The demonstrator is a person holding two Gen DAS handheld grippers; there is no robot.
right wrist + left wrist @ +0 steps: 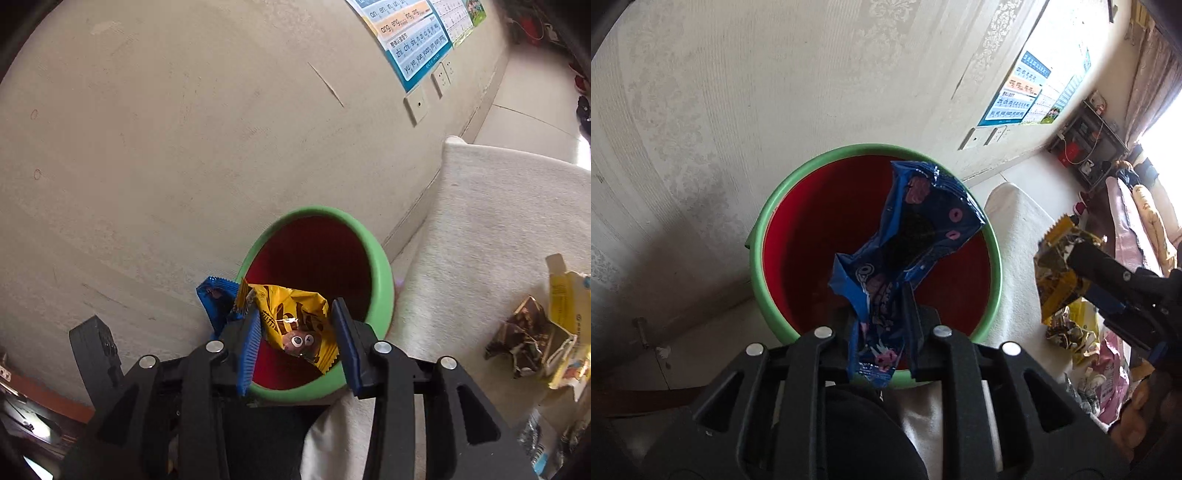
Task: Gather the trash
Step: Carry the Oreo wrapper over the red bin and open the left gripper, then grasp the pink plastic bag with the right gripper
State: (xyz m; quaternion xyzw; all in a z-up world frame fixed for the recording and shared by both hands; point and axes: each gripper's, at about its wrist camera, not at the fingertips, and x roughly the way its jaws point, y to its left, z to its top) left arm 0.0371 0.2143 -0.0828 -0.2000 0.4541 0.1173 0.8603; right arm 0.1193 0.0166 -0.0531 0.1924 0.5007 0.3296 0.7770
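Partly hidden: blue wrapper (886, 258) end inside left gripper (877, 314) (bin (757, 236) bottom perhaps bare).

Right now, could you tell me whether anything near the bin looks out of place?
Yes: crumpled wrappers lie loose on the white cloth right of the green-rimmed bin, not yet collected.

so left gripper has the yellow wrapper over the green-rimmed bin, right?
No: the left gripper is shut on the blue wrapper over the bin, per the left wrist view. The yellow wrapper sits between the right gripper's fingers.
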